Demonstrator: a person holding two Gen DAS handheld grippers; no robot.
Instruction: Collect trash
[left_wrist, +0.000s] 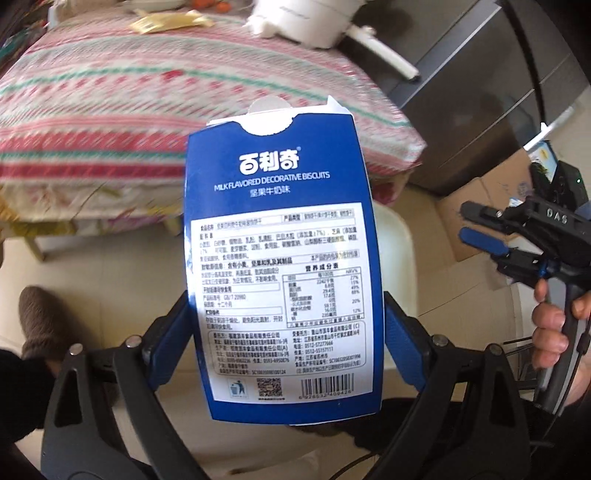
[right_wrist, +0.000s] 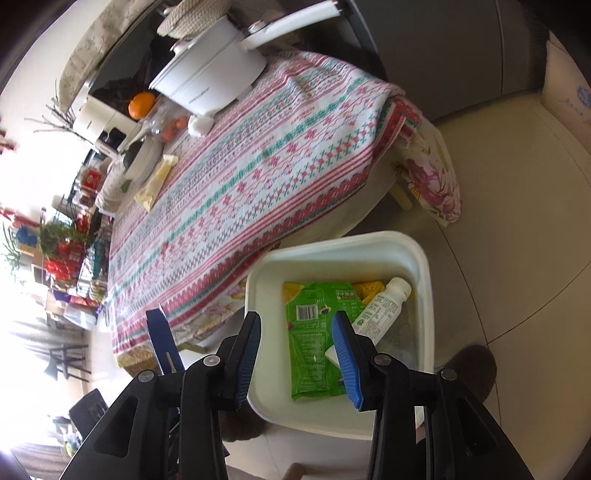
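My left gripper (left_wrist: 286, 332) is shut on a blue biscuit box (left_wrist: 280, 258), held upright in the air beside the table, its printed label facing the camera. My right gripper (right_wrist: 297, 354) is open and empty, hovering over a white bin (right_wrist: 421, 258) on the floor. The bin holds a green wrapper (right_wrist: 317, 332), a small white bottle (right_wrist: 384, 302) and yellow packaging (right_wrist: 369, 287). The right gripper also shows in the left wrist view (left_wrist: 480, 229) at the right. A yellow wrapper (right_wrist: 155, 182) lies on the table's far side.
The table has a pink and green patterned cloth (right_wrist: 258, 166) with a white pot (right_wrist: 214, 77), oranges (right_wrist: 142, 105) and dishes at the far end. A cardboard box (left_wrist: 480, 206) stands on the floor near a dark cabinet (left_wrist: 480, 92). A slippered foot (right_wrist: 469, 373) is beside the bin.
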